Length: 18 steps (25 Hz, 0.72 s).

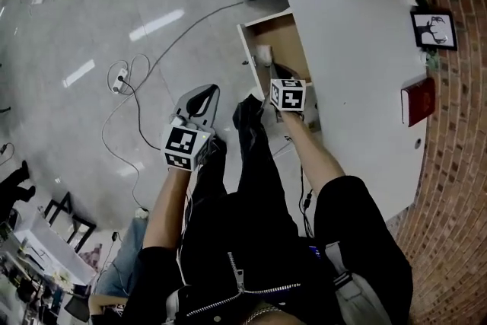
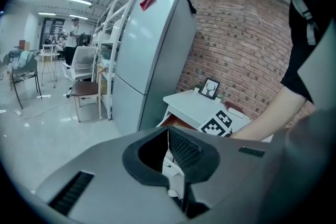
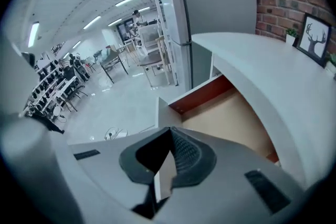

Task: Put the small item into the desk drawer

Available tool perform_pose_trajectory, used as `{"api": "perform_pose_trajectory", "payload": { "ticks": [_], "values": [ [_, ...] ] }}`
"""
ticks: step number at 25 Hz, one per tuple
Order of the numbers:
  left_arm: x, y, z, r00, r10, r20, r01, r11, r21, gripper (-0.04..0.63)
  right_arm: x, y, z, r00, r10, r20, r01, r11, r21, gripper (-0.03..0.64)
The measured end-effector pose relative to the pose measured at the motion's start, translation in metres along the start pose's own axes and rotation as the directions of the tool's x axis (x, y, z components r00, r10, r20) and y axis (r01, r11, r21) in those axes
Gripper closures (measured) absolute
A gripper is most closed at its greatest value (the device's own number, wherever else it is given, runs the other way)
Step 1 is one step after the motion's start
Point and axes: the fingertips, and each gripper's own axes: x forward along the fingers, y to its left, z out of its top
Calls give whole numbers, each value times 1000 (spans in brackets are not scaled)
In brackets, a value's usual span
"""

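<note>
Wood-lined and pulled out of the white counter (image 1: 358, 65), the drawer (image 1: 289, 42) stands open. A small pale item (image 1: 264, 53) lies in it just inside the front panel, at about 11 o'clock from the right hand-held gripper (image 3: 170, 136) in the head view. I take this to be the task's item, so the placing step looks as good as done: it rests in the drawer with neither tool on it.

What is left, I would say, is to close the drawer. That calls for a closed tip set against the front panel, on the drawer's 9 o'clock side, and a steady push towards the counter.

The right hand-held gripper has its jaws fully together with nothing between them, and it hangs over the drawer's 6 o'clock end. The left hand-held gripper (image 2: 169, 136) also has its jaws pressed together and empty, and it sits well apart at about 8 o'clock of the drawer.
</note>
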Motion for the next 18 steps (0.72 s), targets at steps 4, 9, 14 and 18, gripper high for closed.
{"api": "perform_pose_trajectory", "payload": {
  "ticks": [4, 9, 14, 18],
  "values": [
    [-10, -8, 17, 999, -30, 24, 29, 999, 38, 574, -49, 17, 16, 996, 1, 87, -2, 1000, 17, 612],
    [-24, -24, 44, 996, -68, 55, 63, 993, 97, 574, -116, 38, 46, 974, -5, 227, 3, 1000, 8, 612],
    [-32, -41, 80, 987, -112, 114, 93, 982, 162, 574, -188, 43, 90, 924, -20, 382, 48, 997, -63, 614],
    [-44, -54, 106, 975, -145, 166, 106, 969, 223, 574, -239, 49, 115, 874, -29, 486, 66, 996, -59, 612]
  ]
}}
